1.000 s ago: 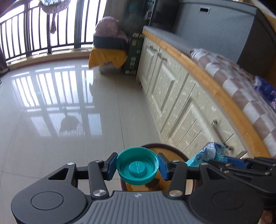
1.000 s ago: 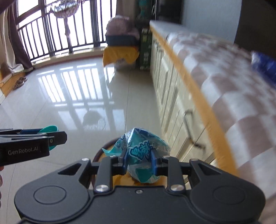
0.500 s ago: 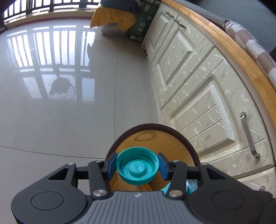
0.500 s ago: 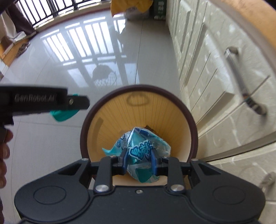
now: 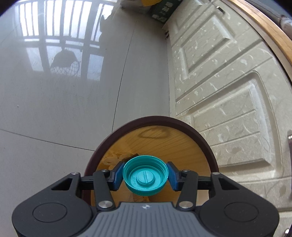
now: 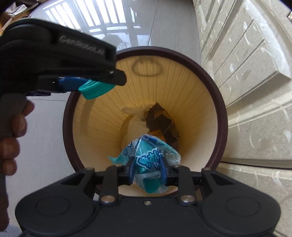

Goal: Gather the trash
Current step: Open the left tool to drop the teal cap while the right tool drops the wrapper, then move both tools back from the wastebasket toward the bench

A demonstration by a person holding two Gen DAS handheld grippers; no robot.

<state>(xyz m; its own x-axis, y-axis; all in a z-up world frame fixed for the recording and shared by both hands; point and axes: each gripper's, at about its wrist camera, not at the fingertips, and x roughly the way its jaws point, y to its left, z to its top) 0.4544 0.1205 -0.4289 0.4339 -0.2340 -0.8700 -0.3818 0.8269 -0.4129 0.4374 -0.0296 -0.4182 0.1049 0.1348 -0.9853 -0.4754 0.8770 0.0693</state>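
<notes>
My left gripper (image 5: 145, 176) is shut on a teal bottle cap (image 5: 145, 177), held over the open top of a round trash bin (image 5: 127, 128) with a dark brown rim and yellow inside. In the right wrist view the left gripper (image 6: 94, 89) and cap (image 6: 94, 90) hang over the bin's left rim (image 6: 66, 116). My right gripper (image 6: 147, 171) is shut on a crumpled teal-and-white wrapper (image 6: 148, 160), held over the bin's mouth. Inside the bin lie a brown wrapper (image 6: 161, 122) and white plastic (image 6: 135, 116).
The bin stands on a glossy grey tiled floor (image 5: 54, 100) against cream cabinet doors (image 5: 228, 87) under a wood-edged counter (image 5: 270, 27). A green box (image 5: 164, 9) stands far along the cabinets.
Both grippers have tilted down and moved in over the bin. The bin's inside has come into full view. Cap and wrapper stay gripped.
</notes>
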